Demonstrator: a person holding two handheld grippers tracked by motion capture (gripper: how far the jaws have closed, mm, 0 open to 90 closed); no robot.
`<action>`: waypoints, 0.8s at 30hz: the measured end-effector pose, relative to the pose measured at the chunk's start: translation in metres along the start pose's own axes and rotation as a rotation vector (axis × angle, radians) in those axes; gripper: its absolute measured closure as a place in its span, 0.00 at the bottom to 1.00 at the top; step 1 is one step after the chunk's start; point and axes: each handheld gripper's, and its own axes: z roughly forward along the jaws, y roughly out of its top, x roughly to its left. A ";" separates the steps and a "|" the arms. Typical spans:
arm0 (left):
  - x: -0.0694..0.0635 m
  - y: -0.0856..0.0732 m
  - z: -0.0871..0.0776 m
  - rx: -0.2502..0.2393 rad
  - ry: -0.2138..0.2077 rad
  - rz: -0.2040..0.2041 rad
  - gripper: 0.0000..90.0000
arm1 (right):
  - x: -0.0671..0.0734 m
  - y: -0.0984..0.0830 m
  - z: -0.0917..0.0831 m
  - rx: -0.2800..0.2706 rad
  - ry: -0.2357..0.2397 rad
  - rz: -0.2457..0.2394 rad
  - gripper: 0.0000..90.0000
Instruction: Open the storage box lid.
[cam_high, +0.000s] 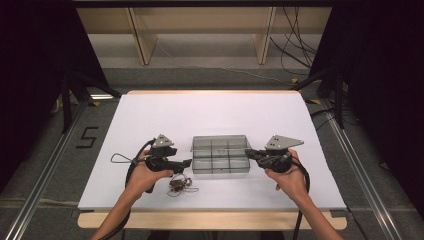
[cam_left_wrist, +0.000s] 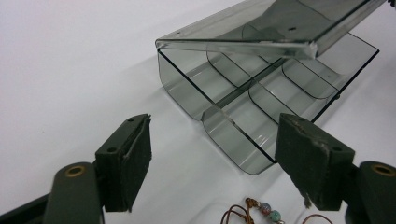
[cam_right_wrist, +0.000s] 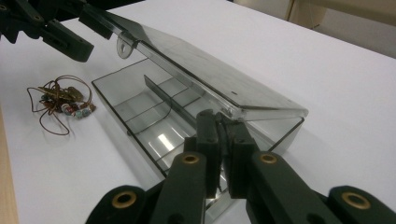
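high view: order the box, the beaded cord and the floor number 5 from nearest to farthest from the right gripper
From the right gripper:
1. box, right beside its tips, mid-table.
2. beaded cord, past the box, at the near edge by the left hand.
3. floor number 5, off the table's left side.

A lab-like recording space: white-topped table (cam_high: 210, 107) amid black curtains (cam_high: 30, 75), metal floor rails (cam_high: 42, 175), loose cables (cam_high: 295, 50) far right, a taped numeral (cam_high: 87, 137) left, bare wooden framing (cam_high: 200, 30) beyond.

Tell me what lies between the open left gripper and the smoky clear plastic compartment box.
Bare white table, seen in the left gripper view between left gripper and box; the beaded cord lies nearer.
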 end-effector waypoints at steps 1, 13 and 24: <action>0.000 0.000 0.000 -0.001 0.001 0.001 0.30 | -0.002 0.001 0.000 -0.004 0.001 -0.016 0.97; 0.000 0.000 0.001 -0.002 0.003 -0.008 0.30 | -0.007 0.008 0.005 -0.019 0.009 0.001 0.97; -0.001 0.004 0.002 -0.024 0.016 -0.006 0.30 | -0.013 0.017 0.007 -0.026 0.005 -0.019 0.97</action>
